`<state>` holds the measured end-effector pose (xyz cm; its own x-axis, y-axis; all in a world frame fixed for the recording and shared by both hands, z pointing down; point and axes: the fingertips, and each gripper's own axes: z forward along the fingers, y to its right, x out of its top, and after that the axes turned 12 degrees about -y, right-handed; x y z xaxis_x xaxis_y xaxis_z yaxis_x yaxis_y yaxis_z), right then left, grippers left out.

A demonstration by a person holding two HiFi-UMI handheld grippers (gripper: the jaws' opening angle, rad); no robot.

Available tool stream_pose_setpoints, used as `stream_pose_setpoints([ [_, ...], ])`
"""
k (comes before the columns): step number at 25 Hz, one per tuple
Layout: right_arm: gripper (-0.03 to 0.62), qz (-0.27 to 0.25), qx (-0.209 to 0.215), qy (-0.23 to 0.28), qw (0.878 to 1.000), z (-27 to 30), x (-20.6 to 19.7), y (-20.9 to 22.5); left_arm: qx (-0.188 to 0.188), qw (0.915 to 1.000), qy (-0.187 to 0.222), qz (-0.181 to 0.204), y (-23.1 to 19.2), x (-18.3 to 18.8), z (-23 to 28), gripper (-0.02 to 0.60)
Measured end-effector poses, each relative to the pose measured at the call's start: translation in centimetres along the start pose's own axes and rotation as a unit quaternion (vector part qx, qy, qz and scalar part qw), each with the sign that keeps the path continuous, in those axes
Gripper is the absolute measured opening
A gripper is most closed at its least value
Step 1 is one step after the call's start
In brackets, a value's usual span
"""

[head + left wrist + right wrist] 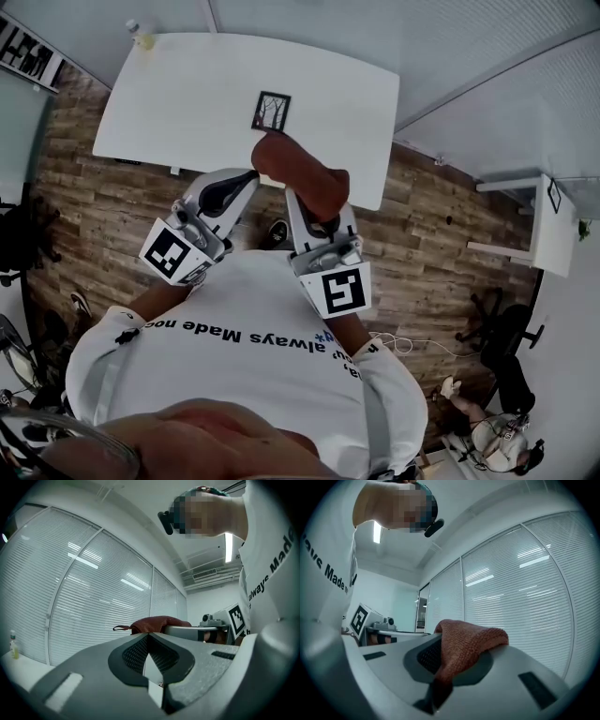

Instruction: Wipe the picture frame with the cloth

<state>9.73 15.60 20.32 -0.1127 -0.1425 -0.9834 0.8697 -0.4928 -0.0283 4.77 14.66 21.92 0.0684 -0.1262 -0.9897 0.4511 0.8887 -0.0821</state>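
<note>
Your right gripper [451, 663] has its fingers clamped on the rust-red cloth [302, 174], and your left gripper [149, 638] has its fingers pressed together on nothing. The picture frame [271, 112] sits around the middle of the white surface [178, 98], well beyond the cloth held over the near edge. By the look of it, the whole wipe is yet to do.

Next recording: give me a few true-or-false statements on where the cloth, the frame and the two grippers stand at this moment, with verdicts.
1. The right gripper is shut on the red-brown cloth. True.
2. The left gripper holds the picture frame. False: its jaws are together on nothing, and the picture frame lies on the white table.
3. The cloth touches the frame. False: it is held apart from it, nearer the person.
4. A bottle stands at a table corner. True.
</note>
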Motion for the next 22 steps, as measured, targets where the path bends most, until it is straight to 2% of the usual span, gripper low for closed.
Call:
stream_pose_setpoints([
  [6,0.028,0.006,0.012,-0.007,1.000,1.6,-0.7,3.9,0.012,0.9999,0.001,-0.010,-1.5,0.1,3.6,0.003],
  [11,0.028,0.014,0.026,-0.010,1.000,3.7,-0.9,4.8,0.023,0.9995,-0.007,-0.021,-3.4,-0.2,4.4,0.002],
  [16,0.029,0.011,0.030,-0.013,0.999,6.6,-0.7,5.3,0.035,0.9989,-0.006,-0.031,-6.8,-0.5,4.6,0.003],
  [22,0.029,0.011,0.019,-0.022,1.000,11.3,-0.5,7.1,0.030,0.9991,-0.010,-0.030,-11.8,-0.7,6.3,0.003],
])
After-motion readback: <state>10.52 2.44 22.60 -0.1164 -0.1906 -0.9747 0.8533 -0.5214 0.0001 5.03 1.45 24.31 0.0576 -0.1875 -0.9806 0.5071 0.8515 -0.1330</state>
